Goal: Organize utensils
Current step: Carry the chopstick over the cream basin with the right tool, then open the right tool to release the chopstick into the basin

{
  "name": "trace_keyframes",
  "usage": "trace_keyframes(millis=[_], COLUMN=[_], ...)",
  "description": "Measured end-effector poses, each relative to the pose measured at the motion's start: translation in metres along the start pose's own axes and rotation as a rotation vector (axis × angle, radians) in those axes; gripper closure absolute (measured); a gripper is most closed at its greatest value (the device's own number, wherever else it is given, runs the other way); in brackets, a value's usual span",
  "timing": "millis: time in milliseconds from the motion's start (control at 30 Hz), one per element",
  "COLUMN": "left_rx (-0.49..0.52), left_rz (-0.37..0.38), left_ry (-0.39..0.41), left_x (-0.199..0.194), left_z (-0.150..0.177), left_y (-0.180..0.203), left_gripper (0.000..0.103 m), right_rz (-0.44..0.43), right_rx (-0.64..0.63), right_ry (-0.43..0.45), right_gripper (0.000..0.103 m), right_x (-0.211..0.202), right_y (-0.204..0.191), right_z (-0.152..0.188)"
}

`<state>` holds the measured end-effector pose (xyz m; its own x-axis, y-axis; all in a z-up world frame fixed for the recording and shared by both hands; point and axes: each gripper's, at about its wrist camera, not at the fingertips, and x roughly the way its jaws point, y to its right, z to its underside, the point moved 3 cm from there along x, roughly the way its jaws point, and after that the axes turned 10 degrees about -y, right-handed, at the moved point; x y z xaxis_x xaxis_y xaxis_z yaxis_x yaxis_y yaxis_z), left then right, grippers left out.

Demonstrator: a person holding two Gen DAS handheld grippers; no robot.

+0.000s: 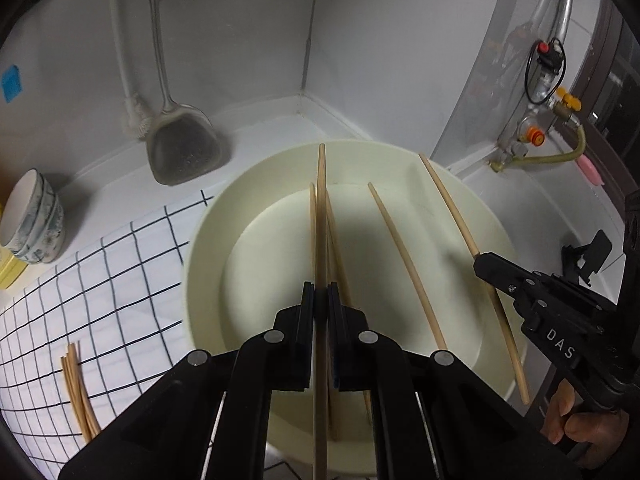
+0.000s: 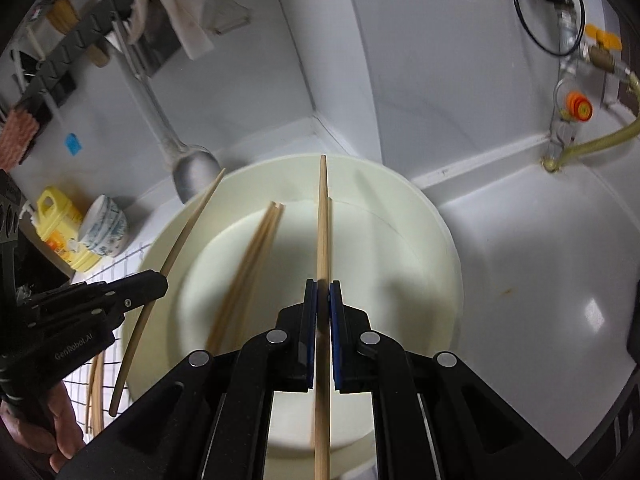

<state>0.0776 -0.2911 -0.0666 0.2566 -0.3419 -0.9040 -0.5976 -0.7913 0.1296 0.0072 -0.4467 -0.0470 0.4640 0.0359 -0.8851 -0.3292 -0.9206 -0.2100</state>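
Observation:
My left gripper [image 1: 320,292] is shut on a wooden chopstick [image 1: 321,200] that points away over a cream basin [image 1: 208,240]. At the right of this view my right gripper [image 1: 479,266] grips a second chopstick [image 1: 448,204] above the basin's right side. Several loose chopsticks [image 1: 404,264] lie inside the basin. In the right wrist view, the right gripper [image 2: 323,292] is shut on its chopstick [image 2: 323,216] over the same basin [image 2: 448,248]. The left gripper [image 2: 162,280] comes in from the left, holding its chopstick [image 2: 188,232]. A pair of chopsticks [image 2: 256,256] rests in the basin.
More chopsticks [image 1: 78,392] lie on a checked cloth [image 1: 100,280] left of the basin. A metal spatula [image 1: 184,148] hangs against the back wall. Stacked bowls [image 1: 32,220] and a yellow container [image 2: 56,224] stand at the far left, and a gas valve with hose [image 1: 560,104] at the right.

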Motion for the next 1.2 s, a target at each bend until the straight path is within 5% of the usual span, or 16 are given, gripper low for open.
trace_keyframes(millis=[767,867,933,1200], left_rx=[-0.023,-0.026,-0.024,-0.05], left_rz=[-0.031,-0.049,-0.066,-0.094], left_ry=[-0.128,-0.117,-0.092,-0.015], left_x=[0.057,0.054,0.047,0.013], left_z=[-0.016,-0.018,-0.019,-0.019], left_y=[-0.014,-0.016,-0.017,-0.031], left_gripper=[0.095,0.08,0.049,0.032], right_rz=[0.033,0.044,0.057,0.055], right_rx=[0.027,0.014,0.01,0.012], right_ry=[-0.117,-0.119,-0.109,-0.066], right_gripper=[0.097,0.097,0.092,0.081], right_x=[0.054,0.054,0.05,0.029], right_y=[0.008,0.007,0.007,0.005], right_z=[-0.018,-0.018,-0.017,-0.015])
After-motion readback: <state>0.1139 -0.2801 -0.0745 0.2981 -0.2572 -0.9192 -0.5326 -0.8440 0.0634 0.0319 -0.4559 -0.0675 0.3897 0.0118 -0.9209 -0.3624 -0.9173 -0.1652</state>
